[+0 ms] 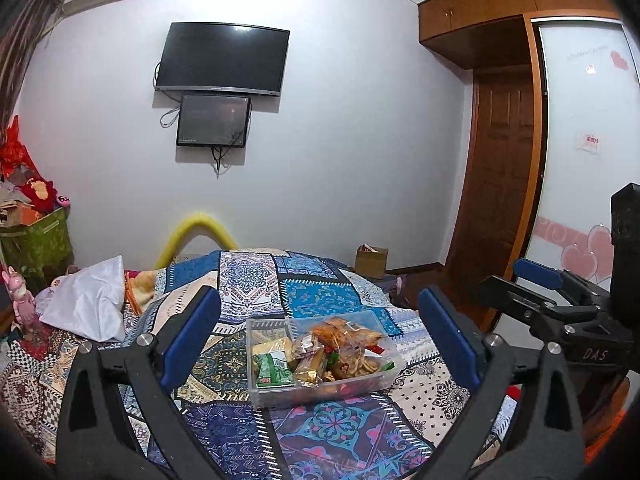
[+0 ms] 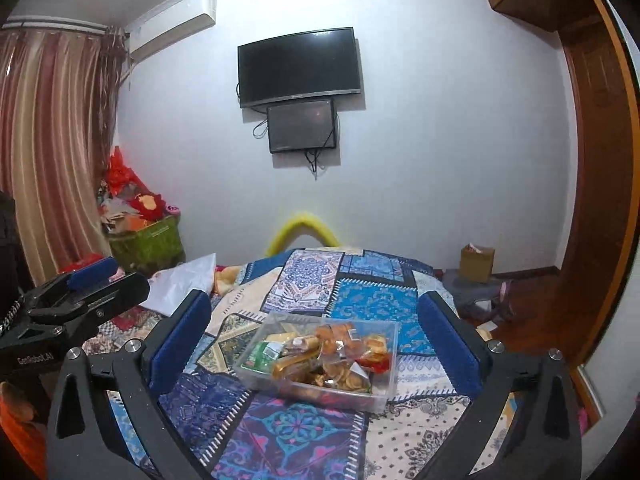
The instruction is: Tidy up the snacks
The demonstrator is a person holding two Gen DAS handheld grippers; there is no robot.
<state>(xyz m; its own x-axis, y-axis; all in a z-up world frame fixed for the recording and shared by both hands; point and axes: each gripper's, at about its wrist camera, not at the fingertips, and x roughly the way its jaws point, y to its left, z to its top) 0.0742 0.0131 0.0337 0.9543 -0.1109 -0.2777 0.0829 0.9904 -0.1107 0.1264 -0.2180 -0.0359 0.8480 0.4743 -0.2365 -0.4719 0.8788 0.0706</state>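
A clear plastic box (image 1: 256,394) sits on the patterned bed cover and holds several wrapped snacks: a green packet (image 1: 272,368), golden bars (image 1: 310,368) and orange chip bags (image 1: 348,336). The same box (image 2: 380,398) shows in the right wrist view. My left gripper (image 1: 320,344) is open and empty, raised in front of the box. My right gripper (image 2: 316,340) is open and empty too, also short of the box. Each gripper appears at the edge of the other's view: the right gripper (image 1: 536,284) and the left gripper (image 2: 92,280).
The bed (image 1: 320,280) fills the foreground. A white cloth (image 1: 88,304) lies at its left. A green bin of clutter (image 2: 148,240) stands by the curtain. A cardboard box (image 2: 476,262) sits on the floor by the wooden door. Two screens (image 1: 220,60) hang on the wall.
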